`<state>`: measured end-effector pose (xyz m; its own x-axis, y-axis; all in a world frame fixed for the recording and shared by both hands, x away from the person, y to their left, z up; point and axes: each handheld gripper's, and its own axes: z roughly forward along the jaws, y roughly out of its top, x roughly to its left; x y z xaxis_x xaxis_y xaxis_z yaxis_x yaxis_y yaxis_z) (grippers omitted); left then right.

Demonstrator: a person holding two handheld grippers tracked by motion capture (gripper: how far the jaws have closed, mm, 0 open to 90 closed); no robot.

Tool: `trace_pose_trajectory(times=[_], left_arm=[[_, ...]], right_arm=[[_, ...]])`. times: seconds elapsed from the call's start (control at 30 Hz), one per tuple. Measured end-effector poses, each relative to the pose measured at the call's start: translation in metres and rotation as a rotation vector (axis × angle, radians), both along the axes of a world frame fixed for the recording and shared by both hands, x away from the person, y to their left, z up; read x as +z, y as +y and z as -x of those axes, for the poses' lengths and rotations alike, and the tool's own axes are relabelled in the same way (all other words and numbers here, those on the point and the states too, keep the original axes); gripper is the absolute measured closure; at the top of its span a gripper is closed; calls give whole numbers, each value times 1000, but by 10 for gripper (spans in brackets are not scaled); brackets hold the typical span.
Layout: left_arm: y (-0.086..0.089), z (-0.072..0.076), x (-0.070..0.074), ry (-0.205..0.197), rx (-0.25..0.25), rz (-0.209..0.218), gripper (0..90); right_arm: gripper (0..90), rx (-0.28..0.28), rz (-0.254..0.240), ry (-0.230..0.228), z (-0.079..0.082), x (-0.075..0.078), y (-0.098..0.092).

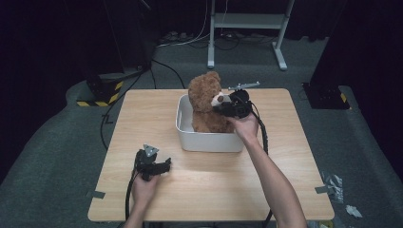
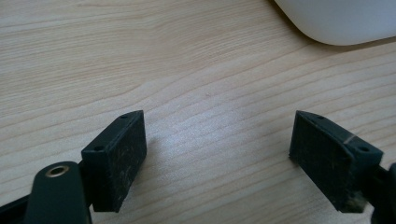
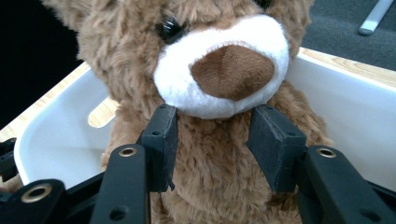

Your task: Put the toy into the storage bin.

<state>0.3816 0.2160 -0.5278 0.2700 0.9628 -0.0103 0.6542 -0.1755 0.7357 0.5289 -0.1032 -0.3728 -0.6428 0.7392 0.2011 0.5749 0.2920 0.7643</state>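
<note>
I take the white bin (image 1: 209, 138) as my landmark: it sits on the wooden table (image 1: 214, 185) toward the far edge, about midway across. My teddy bear (image 1: 205, 102) stands upright inside the bin, against its far left part, head and shoulders rising well above the rim. My right gripper (image 1: 223, 105) reaches in over the bin's right near corner and meets the bear just under its white muzzle. In the right gripper view the two black pads (image 3: 161, 144) sit on either side of the bear's (image 3: 210, 154) throat and upper chest, pressed into the brown fur, so I read this tong as clenched on the bear; the bin's (image 3: 60, 140) white wall curves behind the toy on both sides. My left gripper (image 1: 164, 166) lies low on the table, on the near left side of the bin and a little apart from it. In the left gripper view its pads (image 2: 116, 158) stand wide apart with only bare wood grain between them, so that tong is released, and a rounded corner of the bin (image 2: 341, 21) shows beyond.
</note>
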Motion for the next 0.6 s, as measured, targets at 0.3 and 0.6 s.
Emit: trace_pose_trajectory(times=[0.3,0.6], left_arm=[[0,0,0,-2,2,3,188],[0,0,0,-2,2,3,188]], right_arm=[[523,-13,-28,-23,8,2,-12],[519,-17,-47,-32,13,3,-21]])
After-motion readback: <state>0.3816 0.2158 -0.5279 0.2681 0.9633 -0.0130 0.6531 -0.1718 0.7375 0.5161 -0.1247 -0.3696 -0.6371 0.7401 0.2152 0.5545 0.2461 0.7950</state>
